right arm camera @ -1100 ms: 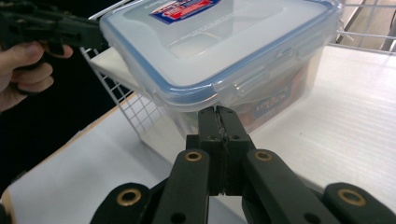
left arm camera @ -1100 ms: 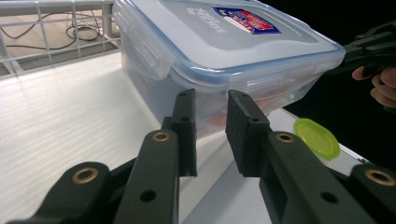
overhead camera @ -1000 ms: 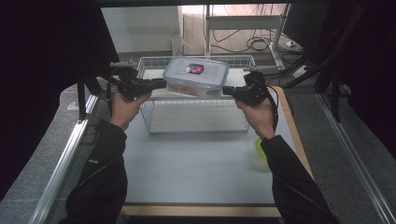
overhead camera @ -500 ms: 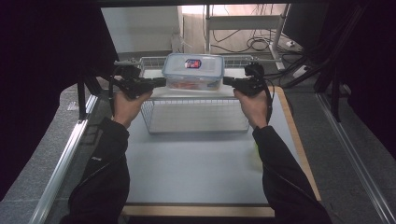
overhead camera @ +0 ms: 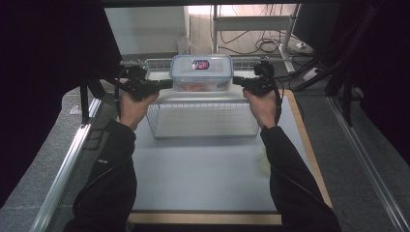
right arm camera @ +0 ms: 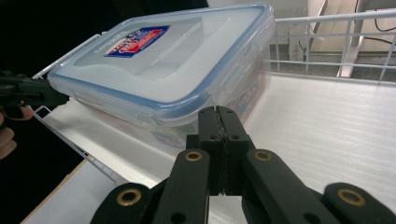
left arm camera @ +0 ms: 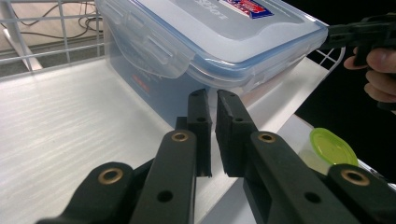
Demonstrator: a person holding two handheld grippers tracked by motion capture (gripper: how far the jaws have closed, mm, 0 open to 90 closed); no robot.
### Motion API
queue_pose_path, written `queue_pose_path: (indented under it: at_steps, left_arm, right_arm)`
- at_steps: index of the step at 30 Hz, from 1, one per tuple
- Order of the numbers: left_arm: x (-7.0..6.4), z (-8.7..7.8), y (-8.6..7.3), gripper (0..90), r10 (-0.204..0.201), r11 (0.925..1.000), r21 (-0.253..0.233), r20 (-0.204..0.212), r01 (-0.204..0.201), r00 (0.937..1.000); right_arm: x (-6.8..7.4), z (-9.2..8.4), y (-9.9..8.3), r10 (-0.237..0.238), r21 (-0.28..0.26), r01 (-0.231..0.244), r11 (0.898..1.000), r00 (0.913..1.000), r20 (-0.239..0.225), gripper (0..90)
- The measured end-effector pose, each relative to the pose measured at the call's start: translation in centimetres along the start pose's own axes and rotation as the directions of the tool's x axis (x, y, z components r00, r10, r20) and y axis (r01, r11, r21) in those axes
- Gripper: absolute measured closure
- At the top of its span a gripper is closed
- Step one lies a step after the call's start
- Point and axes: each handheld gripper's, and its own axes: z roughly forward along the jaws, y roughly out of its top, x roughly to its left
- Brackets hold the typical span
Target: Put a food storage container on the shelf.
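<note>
With both claws closed on nothing, the left claw [overhead camera: 164, 84] and right claw [overhead camera: 238, 81] merely squeeze the clear lidded plastic food box [overhead camera: 201, 72] between their tips, so it could slip into the white wire basket [overhead camera: 208, 121].

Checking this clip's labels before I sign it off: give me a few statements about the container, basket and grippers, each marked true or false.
1. The lid is off the plastic container. False: the lid is on.
2. The container is over the wire basket. True.
3. The left gripper is at one end of the container, the right gripper at the other. True.
4. The right gripper's jaws stand wide open. False: they are shut together.
5. A green lid sits on the container. False: it lies beside the basket.
</note>
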Motion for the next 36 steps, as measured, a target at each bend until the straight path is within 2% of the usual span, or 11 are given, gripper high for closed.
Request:
queue_pose_path:
  at_steps: [4, 7, 8, 10, 15, 20, 27, 29, 34, 36]
  left_arm:
    - [-0.3, -0.5, -0.3, 81.5, 0.007, 0.9999, -0.008, 0.001, -0.007, 1.0]
    - [-0.8, -0.9, -0.7, 74.7, 0.026, 0.9996, -0.014, -0.01, -0.026, 0.9996]
    - [-1.0, -1.1, -0.9, 70.0, 0.026, 0.9995, -0.019, -0.011, -0.027, 0.9996]
    - [-1.5, -1.3, -1.2, 68.4, 0.036, 0.999, -0.025, -0.01, -0.037, 0.9993]
    - [-2.8, -1.7, -2.1, 56.2, 0.086, 0.996, -0.02, -0.026, -0.087, 0.9959]
    - [-3.9, -1.9, -3.4, 46.5, 0.14, 0.9901, -0.008, -0.043, -0.14, 0.9893]
    - [-5.2, -1.7, -5.9, 35.2, 0.185, 0.9825, 0.023, -0.04, -0.185, 0.9818]
    - [-5.6, -1.7, -6.6, 34.0, 0.2, 0.9796, 0.028, -0.041, -0.199, 0.9789]
    - [-6.8, -2.0, -8.1, 29.9, 0.227, 0.9736, 0.037, -0.048, -0.225, 0.9727]
    - [-7.2, -2.0, -8.6, 27.4, 0.223, 0.9744, 0.038, -0.046, -0.221, 0.9737]
  right_arm:
    - [0.1, -0.3, -0.3, -0.021, -0.002, 0.021, 1.0, 0.9998, -0.002, 89.4]
    - [0.3, -0.7, -0.4, -0.042, -0.007, 0.042, 0.999, 0.999, -0.015, 86.0]
    - [0.6, -1.0, -0.6, -0.071, -0.008, 0.07, 0.997, 0.9974, -0.015, 83.9]
    - [0.7, -1.2, -0.7, -0.081, -0.008, 0.081, 0.997, 0.9966, -0.015, 82.9]
    - [1.4, -1.7, -1.5, -0.129, 0.002, 0.129, 0.992, 0.9912, -0.029, 74.7]
    - [1.9, -2.1, -2.6, -0.155, 0.007, 0.155, 0.988, 0.9871, -0.041, 66.0]
    - [2.3, -3.0, -4.5, -0.193, 0.015, 0.194, 0.981, 0.98, -0.049, 51.0]
    - [2.3, -3.2, -4.7, -0.201, 0.015, 0.202, 0.979, 0.9783, -0.048, 49.7]
    - [2.7, -3.9, -5.9, -0.223, 0.03, 0.226, 0.974, 0.9726, -0.065, 42.0]
    - [2.8, -4.0, -6.5, -0.234, 0.032, 0.237, 0.971, 0.9699, -0.067, 39.2]
